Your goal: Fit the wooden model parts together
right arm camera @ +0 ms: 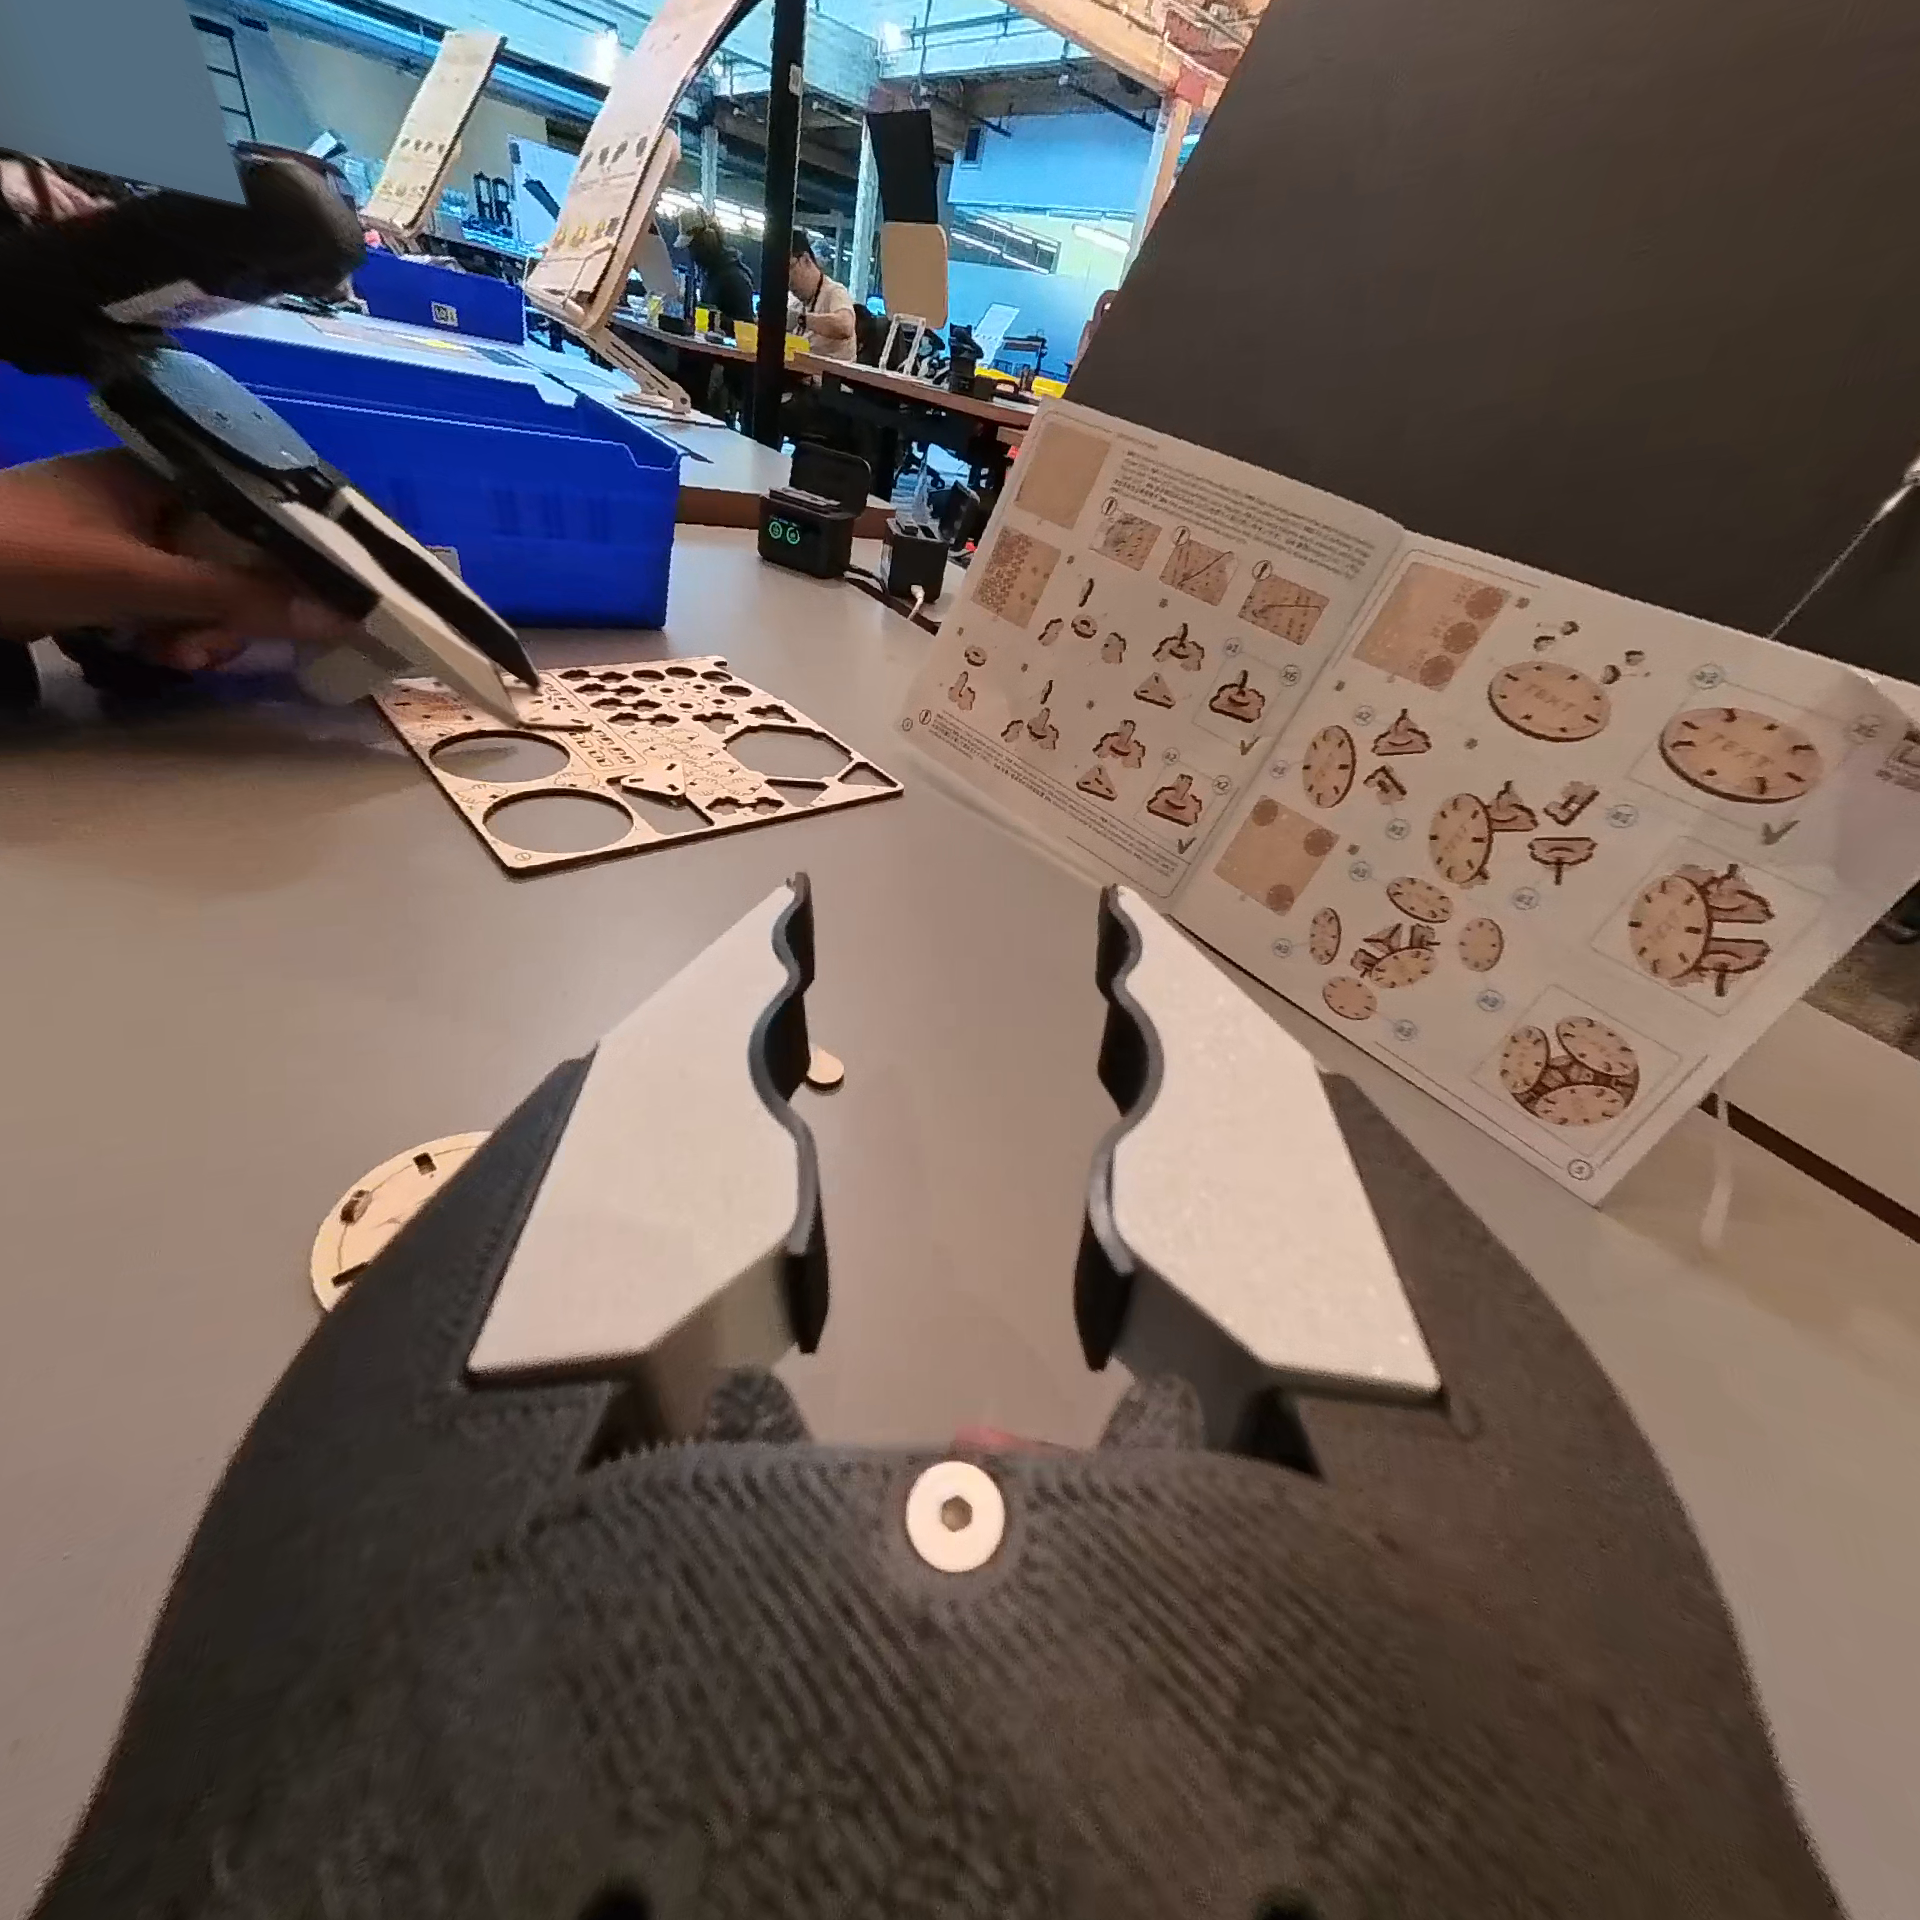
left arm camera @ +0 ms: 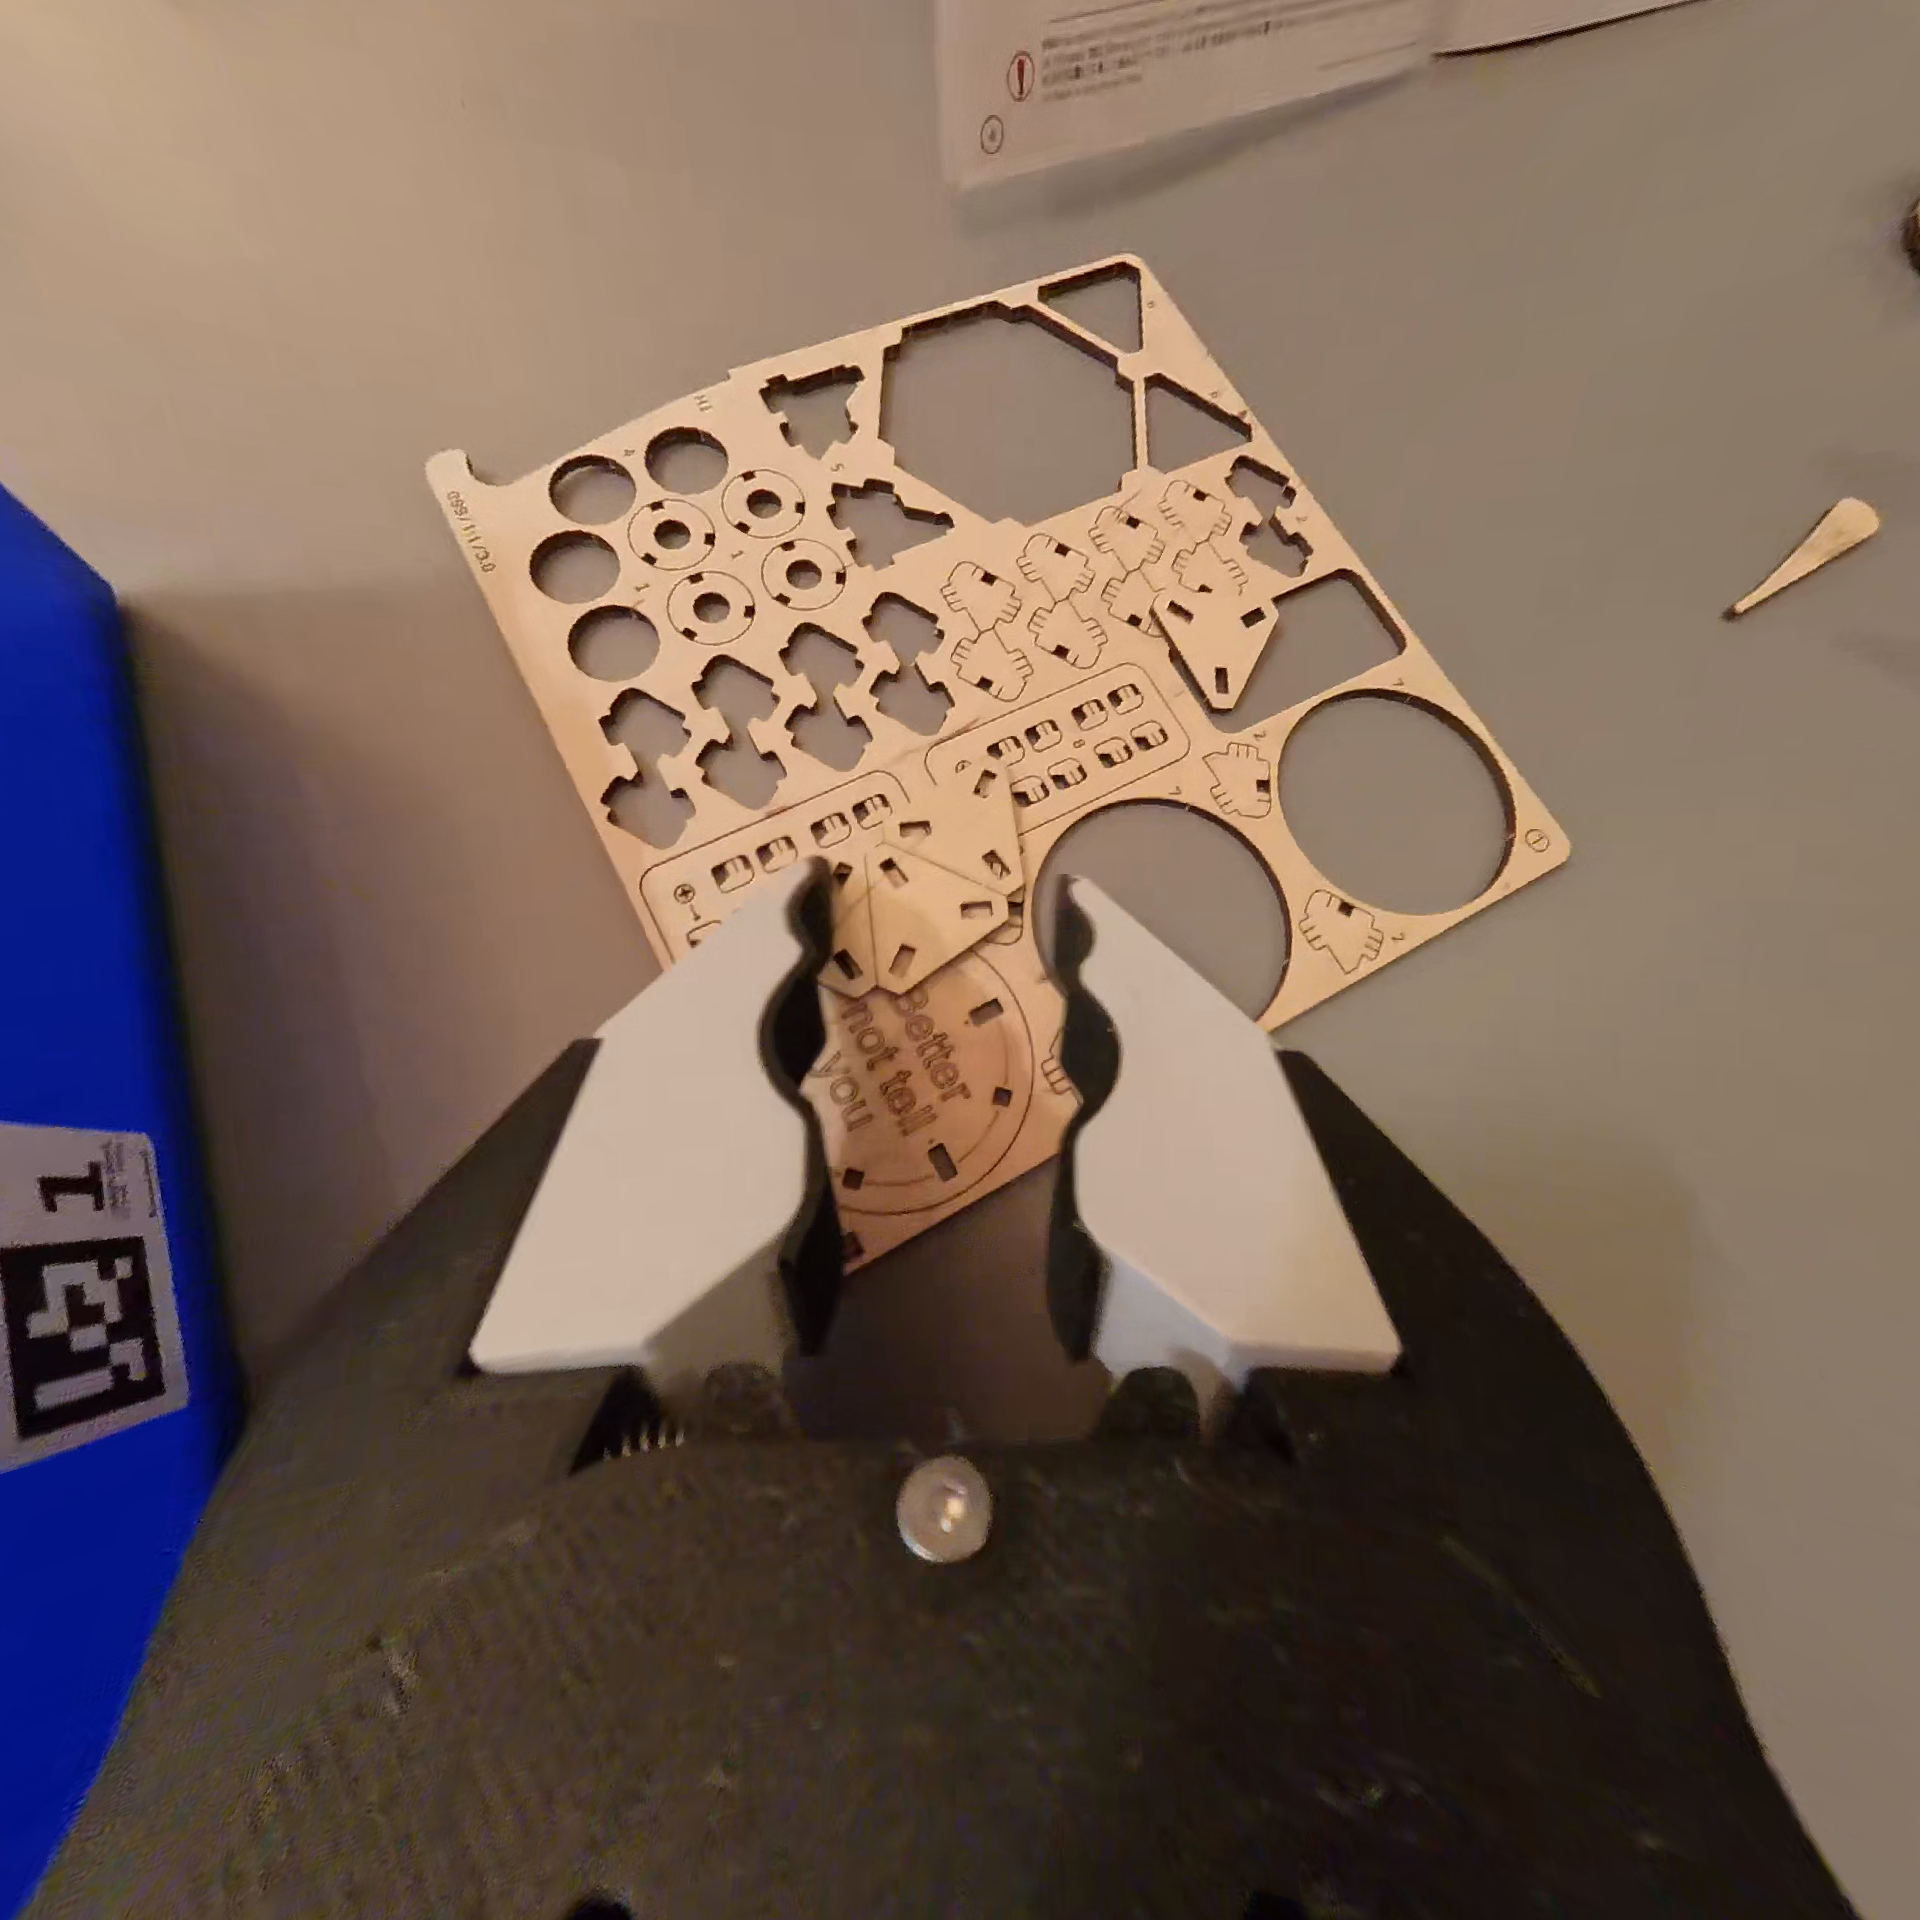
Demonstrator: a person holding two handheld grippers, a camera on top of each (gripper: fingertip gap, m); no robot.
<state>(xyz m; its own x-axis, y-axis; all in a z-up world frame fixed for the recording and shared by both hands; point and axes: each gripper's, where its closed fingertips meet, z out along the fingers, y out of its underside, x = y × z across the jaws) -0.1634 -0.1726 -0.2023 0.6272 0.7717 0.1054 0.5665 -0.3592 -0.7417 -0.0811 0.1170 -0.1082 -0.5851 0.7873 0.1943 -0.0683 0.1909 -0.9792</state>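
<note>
Presently the left gripper [left arm camera: 940, 914] is lowered over the near edge of a laser-cut plywood sheet [left arm camera: 1039, 582] lying flat on the grey desk [left arm camera: 1558, 1195]. Its jaws stand partly open; between them lie loose wooden pieces, a faceted slotted piece [left arm camera: 914, 914] resting on an engraved wooden disc [left arm camera: 935, 1101]. Neither pad is seen pressing on them, so nothing is gripped. A blue bin [left arm camera: 62, 935] stands just to its left, and a small wooden sliver [left arm camera: 1808, 571] lies well apart on the right. The right gripper [right arm camera: 956, 914] hovers over bare desk with jaws wide open and nothing between them. A wooden disc [right arm camera: 364, 1216] lies beside its left finger, a small round wooden tab [right arm camera: 826, 1065] shows just inside that finger, and an open instruction booklet [right arm camera: 1403, 779] lies to its right.
</note>
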